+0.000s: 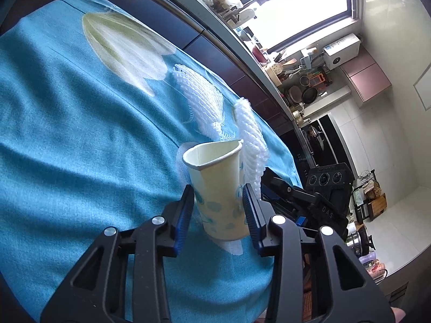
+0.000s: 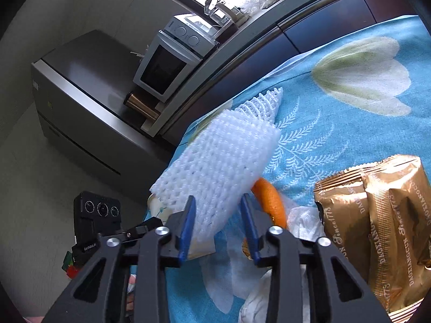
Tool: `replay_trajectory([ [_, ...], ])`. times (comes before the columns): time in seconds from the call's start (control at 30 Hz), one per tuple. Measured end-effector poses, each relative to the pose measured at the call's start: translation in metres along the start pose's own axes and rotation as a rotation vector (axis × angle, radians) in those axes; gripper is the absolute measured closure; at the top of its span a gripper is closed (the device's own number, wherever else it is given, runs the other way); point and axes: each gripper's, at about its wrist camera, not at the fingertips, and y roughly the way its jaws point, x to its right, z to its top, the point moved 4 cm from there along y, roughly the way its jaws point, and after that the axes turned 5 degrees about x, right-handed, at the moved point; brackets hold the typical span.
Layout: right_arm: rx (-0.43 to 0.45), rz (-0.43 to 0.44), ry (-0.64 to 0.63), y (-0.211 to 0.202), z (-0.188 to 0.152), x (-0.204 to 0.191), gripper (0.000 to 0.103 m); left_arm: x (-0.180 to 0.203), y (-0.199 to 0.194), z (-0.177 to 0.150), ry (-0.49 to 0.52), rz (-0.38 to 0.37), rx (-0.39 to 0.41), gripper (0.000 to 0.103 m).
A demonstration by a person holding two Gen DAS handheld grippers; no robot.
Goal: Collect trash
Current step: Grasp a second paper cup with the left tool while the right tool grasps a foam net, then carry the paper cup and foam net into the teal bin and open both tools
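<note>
Now the left gripper [image 1: 218,210] is squeezing the dented paper cup [image 1: 215,185] at centre frame while the right gripper [image 2: 218,220], jaws apparently nipping the white foam net [image 2: 221,161], is best lifting gently.

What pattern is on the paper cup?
Pale cream paper cup with light blue-green blotches; clearest in the left wrist view.

Both wrist views close, angled down; share foam net [image 1: 252,140], blue cloth [image 2: 336,140]

foam nets [image 2: 223,158]: 2 | paper cup [image 1: 215,188]: 1 | gold wrapper [image 2: 377,215]: 1 | orange peel [image 2: 272,202]: 1 (partly hidden)
</note>
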Motion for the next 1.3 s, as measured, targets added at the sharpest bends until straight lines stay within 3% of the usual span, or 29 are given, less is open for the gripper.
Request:
replay_trajectory([
  [0.13, 0.010, 0.014, -0.028, -0.001, -0.001, -0.008, 0.092, -0.003, -0.008, -0.002, 0.005, -0.002, 0.012, 0.068],
  [0.33, 0.033, 0.031, -0.080, -0.008, -0.001, -0.023, 0.097, -0.005, -0.027, -0.002, 0.016, 0.016, 0.049, 0.070],
  [0.7, 0.018, 0.085, -0.164, -0.008, -0.011, -0.056, 0.097, -0.020, -0.104, -0.005, 0.037, 0.106, 0.169, 0.070],
  [1.3, -0.105, 0.201, -0.254, 0.045, -0.039, -0.121, 0.098, -0.068, -0.244, -0.020, 0.002, 0.287, 0.345, 0.070],
])
